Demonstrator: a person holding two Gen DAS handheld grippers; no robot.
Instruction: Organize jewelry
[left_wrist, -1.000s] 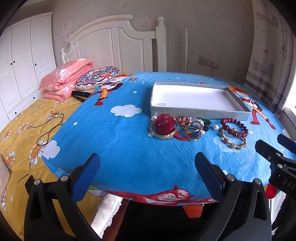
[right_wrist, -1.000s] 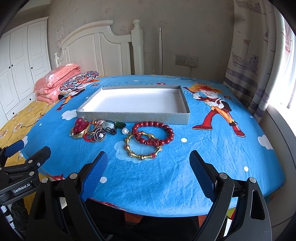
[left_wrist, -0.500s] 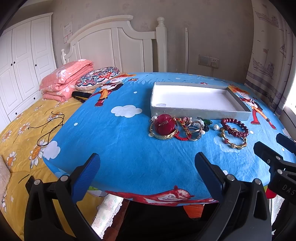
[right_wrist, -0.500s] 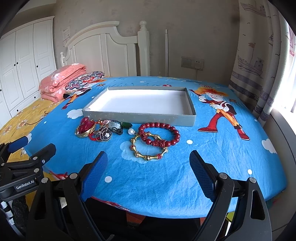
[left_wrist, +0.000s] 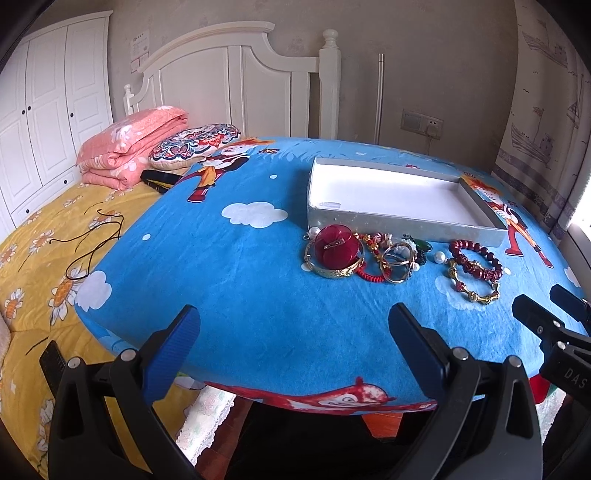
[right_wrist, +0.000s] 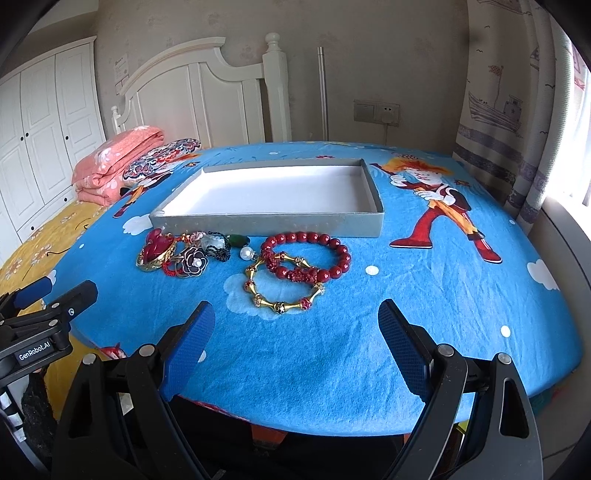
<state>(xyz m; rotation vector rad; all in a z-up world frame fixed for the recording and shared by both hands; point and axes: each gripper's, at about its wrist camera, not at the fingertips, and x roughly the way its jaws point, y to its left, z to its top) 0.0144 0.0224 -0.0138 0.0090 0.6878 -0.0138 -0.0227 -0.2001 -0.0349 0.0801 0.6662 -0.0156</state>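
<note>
A shallow grey box with a white inside (left_wrist: 402, 218) (right_wrist: 266, 221) stands empty on the blue cartoon-print table cover. Just in front of it lie a gold bangle with a red flower piece (left_wrist: 334, 254) (right_wrist: 155, 251), a tangle of rings, brooches and a red cord (left_wrist: 395, 256) (right_wrist: 199, 256), a dark red bead bracelet (left_wrist: 474, 256) (right_wrist: 306, 254) and a gold bead bracelet (left_wrist: 471, 288) (right_wrist: 280, 291). My left gripper (left_wrist: 295, 343) is open and empty at the table's near edge. My right gripper (right_wrist: 295, 332) is open and empty, just short of the bracelets.
A bed with a yellow flowered sheet (left_wrist: 40, 251), folded pink quilt (left_wrist: 129, 151) and patterned cushion (left_wrist: 195, 144) lies left of the table. A white headboard (left_wrist: 236, 85) and wardrobe (left_wrist: 48, 110) stand behind. Curtains (right_wrist: 517, 110) hang at the right.
The right gripper has moved forward toward the bracelets, so the jewelry looks larger in its view. The left gripper has hardly moved. Both stay open.
</note>
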